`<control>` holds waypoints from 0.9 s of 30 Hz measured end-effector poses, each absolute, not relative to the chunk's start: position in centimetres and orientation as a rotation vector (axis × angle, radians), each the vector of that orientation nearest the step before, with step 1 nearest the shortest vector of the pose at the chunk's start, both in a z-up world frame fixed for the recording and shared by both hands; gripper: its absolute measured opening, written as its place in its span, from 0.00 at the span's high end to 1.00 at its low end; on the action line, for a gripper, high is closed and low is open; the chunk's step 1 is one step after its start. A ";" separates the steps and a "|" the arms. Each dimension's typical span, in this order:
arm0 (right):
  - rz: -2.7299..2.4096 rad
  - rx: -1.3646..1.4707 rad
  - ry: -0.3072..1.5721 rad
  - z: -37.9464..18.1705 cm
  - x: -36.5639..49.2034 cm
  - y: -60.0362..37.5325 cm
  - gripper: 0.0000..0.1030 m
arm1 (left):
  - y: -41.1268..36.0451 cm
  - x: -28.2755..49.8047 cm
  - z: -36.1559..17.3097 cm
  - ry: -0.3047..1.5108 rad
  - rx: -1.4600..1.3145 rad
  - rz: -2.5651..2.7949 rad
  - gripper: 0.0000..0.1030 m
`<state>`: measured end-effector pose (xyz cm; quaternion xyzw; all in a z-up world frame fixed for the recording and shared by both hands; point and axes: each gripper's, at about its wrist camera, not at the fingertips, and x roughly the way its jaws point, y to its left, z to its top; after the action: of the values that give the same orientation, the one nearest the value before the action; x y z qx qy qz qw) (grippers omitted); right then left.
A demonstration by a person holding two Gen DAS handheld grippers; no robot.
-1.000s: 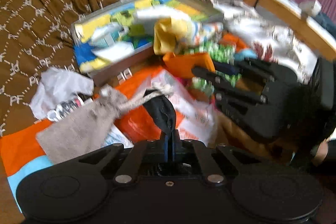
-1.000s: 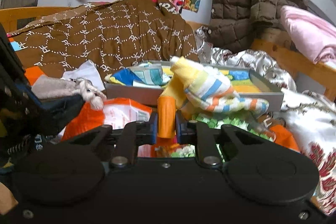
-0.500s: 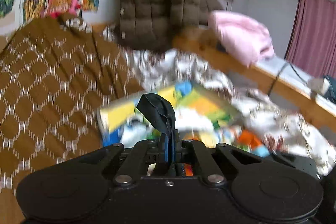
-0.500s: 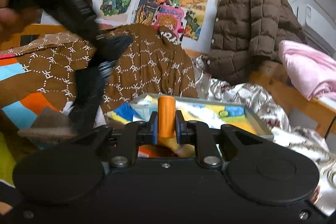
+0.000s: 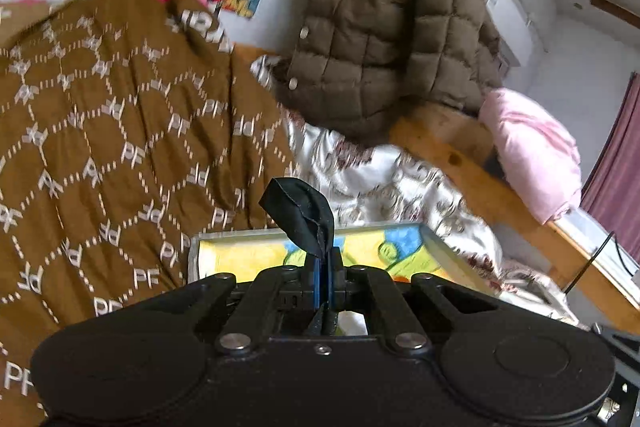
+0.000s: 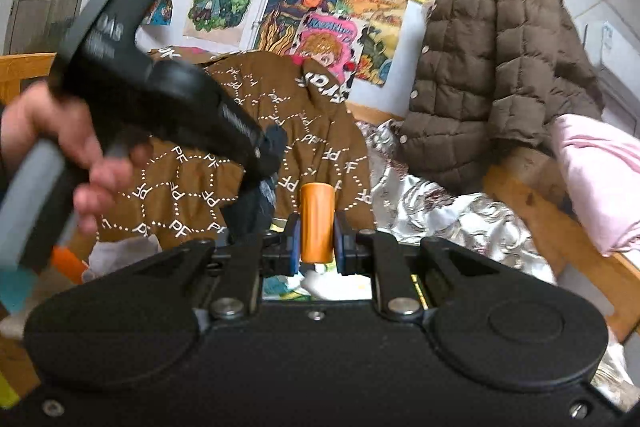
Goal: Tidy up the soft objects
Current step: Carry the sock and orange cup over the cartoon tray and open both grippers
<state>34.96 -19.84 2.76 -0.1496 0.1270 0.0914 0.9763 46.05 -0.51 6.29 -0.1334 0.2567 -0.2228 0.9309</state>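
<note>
My left gripper [image 5: 324,259] is shut on a black cloth [image 5: 304,215] whose corner sticks up between the pads. It is held above the grey box [image 5: 432,239] with a colourful lining. My right gripper [image 6: 316,239] is shut on an orange cloth [image 6: 317,223], folded into a thick strip between the pads. In the right wrist view the left gripper [image 6: 256,147] is up at the left, held in a hand [image 6: 60,143], with the dark cloth hanging from it. The pile of soft items is hidden below both grippers.
A brown patterned blanket [image 5: 100,131] lies at the left. A brown puffer jacket [image 5: 384,19] hangs behind, a pink cloth [image 5: 532,147] lies on the wooden bed rail [image 5: 472,163], and a silvery floral cover [image 5: 384,179] lies on the bed.
Both grippers have risen from the pile, each keeping its cloth. The views now face the wall and jacket, and the left gripper has moved up across the right wrist view.
</note>
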 end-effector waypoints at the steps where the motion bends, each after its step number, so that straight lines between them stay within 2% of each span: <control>1: 0.190 -0.293 0.271 2.7 35.8 -19.7 0.90 | -0.4 46.3 5.6 0.542 -0.272 -0.458 0.97; 13: 0.216 -0.303 0.445 -2.5 39.8 -17.3 0.90 | 0.2 48.2 -1.2 0.726 -0.206 -0.457 0.97; 23: 0.167 -0.358 0.526 -5.8 41.8 -16.2 0.86 | -0.5 48.8 -3.1 0.804 -0.139 -0.422 0.96; 27: 0.145 -0.369 0.524 -6.1 43.1 -15.9 0.77 | -0.7 48.6 -2.9 0.806 -0.132 -0.414 0.84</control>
<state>43.06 -15.95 -6.13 -0.1811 0.2573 0.0712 0.9465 48.57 -0.68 -2.94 -0.0638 0.3891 -0.1996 0.8970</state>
